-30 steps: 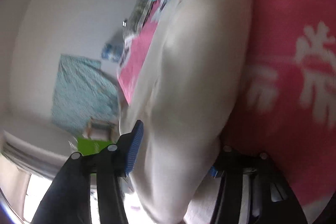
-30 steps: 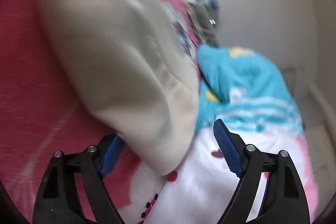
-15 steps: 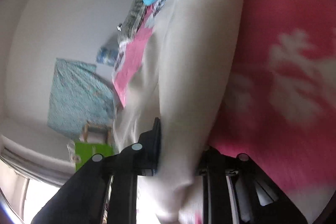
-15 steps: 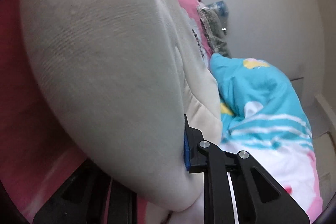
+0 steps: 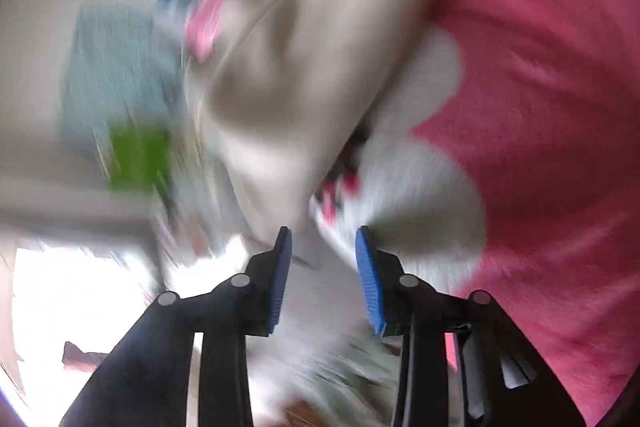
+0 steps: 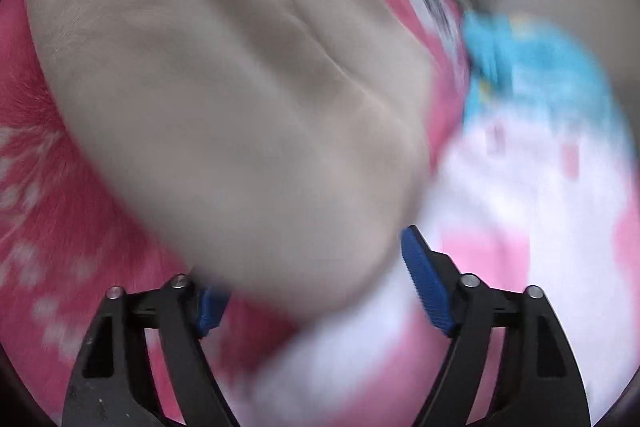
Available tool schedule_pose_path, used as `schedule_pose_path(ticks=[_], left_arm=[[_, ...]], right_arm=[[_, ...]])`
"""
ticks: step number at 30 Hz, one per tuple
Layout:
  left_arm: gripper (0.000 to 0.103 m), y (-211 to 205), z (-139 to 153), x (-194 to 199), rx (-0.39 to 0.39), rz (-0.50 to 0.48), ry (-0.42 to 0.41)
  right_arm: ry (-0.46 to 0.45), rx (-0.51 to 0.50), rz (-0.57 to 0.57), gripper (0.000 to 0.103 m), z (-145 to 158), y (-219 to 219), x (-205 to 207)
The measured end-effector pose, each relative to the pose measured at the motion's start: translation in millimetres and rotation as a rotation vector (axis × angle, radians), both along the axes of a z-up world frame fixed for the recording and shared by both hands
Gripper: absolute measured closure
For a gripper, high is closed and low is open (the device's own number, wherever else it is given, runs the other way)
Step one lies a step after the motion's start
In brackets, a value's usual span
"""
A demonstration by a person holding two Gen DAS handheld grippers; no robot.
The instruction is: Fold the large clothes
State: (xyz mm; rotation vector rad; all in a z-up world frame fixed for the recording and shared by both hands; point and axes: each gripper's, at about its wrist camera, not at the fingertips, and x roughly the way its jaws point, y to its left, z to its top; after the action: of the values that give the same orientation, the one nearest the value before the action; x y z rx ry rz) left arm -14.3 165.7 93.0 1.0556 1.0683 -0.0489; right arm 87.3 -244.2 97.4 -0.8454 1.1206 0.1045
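Inspecting garment position: one beige garment lies on the pink blanket, directly ahead of both claws.
Long axis: runs away from the cameras toward the far wall; blur limits certainty.
Left gripper: jaws have just been opening; pads apart, pale cloth between them, not pinched.
Right gripper: jaws have just been opening; standing wide, garment's near end between them, unclamped.
Nearer hand: judged roughly equal.
Count: one beige garment, one blue quilt, two grippers.
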Motion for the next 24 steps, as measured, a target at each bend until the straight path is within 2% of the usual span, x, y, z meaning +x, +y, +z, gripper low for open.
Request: schedule_pose_path(ticks=[1, 2, 3, 5, 6, 7, 8, 9, 10, 11, 12, 13, 14, 15, 17, 20, 21, 22, 23, 24], left_arm=[[0.069, 1.5, 27.1, 1.9, -0.183, 0.084, -0.013], [0.066, -2.8, 49.3, 6.7, -0.336, 0.119, -0.044], [0.059, -9.3, 60.8, 16.2, -0.412, 0.130, -0.077], [0.055, -30.9, 72.9, 47.5, -0.629, 0.113, -0.117], [0.055, -34.2, 71.7, 51.8, -0.717, 0.114, -0.128], [0.055, -32.3, 66.3, 70.0, -0.872, 0.131, -0.136], [0.055, -25.4, 57.7, 86.2, -0.999, 0.160, -0.139], [0.055, -15.9, 48.8, 94.9, -1.094, 0.201, -0.138], [0.055, 1.3, 31.9, 118.5, -1.217, 0.298, -0.123], [0.063, 18.8, 15.8, 130.0, -1.299, 0.373, -0.125], [0.096, 34.4, 4.6, 136.0, -1.320, 0.438, -0.162], [0.099, 43.8, 3.2, 141.9, -1.333, 0.470, -0.172], [0.099, 50.7, 2.5, 144.3, -1.377, 0.485, -0.159], [0.099, 48.3, 8.2, 150.9, -1.349, 0.492, -0.158], [0.099, 24.4, 23.4, 146.9, -1.161, 0.479, -0.234], [0.099, -2.5, 37.3, 145.0, -0.934, 0.514, -0.347], [0.099, -7.0, 41.6, 140.6, -0.880, 0.533, -0.379], [0.088, -14.3, 48.2, 127.2, -0.829, 0.555, -0.400], [0.082, -23.4, 54.6, 113.7, -0.840, 0.545, -0.394], [0.065, -35.1, 61.0, 100.9, -0.863, 0.535, -0.377]], right_arm=[[0.004, 0.061, -0.041, 0.028, 12.1, -7.6, -8.0], [-0.006, 0.115, -0.058, 0.030, 24.2, -9.4, -12.6], [-0.037, 0.200, -0.077, 0.031, 37.8, -6.2, -17.9], [-0.112, 0.392, -0.113, 0.031, 53.6, 3.3, -20.6], [-0.149, 0.496, -0.134, 0.030, 55.9, 11.8, -16.4], [-0.192, 0.601, -0.169, 0.030, 54.0, 17.8, -4.5], [-0.215, 0.695, -0.194, 0.030, 48.7, 20.3, 11.9], [-0.235, 0.759, -0.214, 0.031, 44.1, 17.8, 42.9], [-0.248, 0.791, -0.248, 0.031, 25.0, 18.9, 51.1], [-0.246, 0.740, -0.282, 0.031, 15.3, 13.3, 61.8], [-0.252, 0.662, -0.317, 0.031, 0.4, 10.9, 65.2], [-0.248, 0.640, -0.309, 0.026, -7.9, 2.7, 62.7], [-0.273, 0.575, -0.329, 0.021, -12.4, -3.5, 60.2], [-0.282, 0.546, -0.325, 0.019, -13.7, -4.6, 52.2], [-0.302, 0.495, -0.310, 0.020, -6.8, -4.5, 41.4], [-0.291, 0.509, -0.318, 0.020, 0.8, -16.6, 38.8], [-0.306, 0.513, -0.330, 0.034, 2.4, -22.3, 43.0], [-0.344, 0.549, -0.327, 0.045, 11.1, -23.1, 26.5], [-0.358, 0.647, -0.276, 0.045, 19.1, -23.0, 4.3], [-0.345, 0.727, -0.214, 0.045, 22.3, -23.3, -7.4]])
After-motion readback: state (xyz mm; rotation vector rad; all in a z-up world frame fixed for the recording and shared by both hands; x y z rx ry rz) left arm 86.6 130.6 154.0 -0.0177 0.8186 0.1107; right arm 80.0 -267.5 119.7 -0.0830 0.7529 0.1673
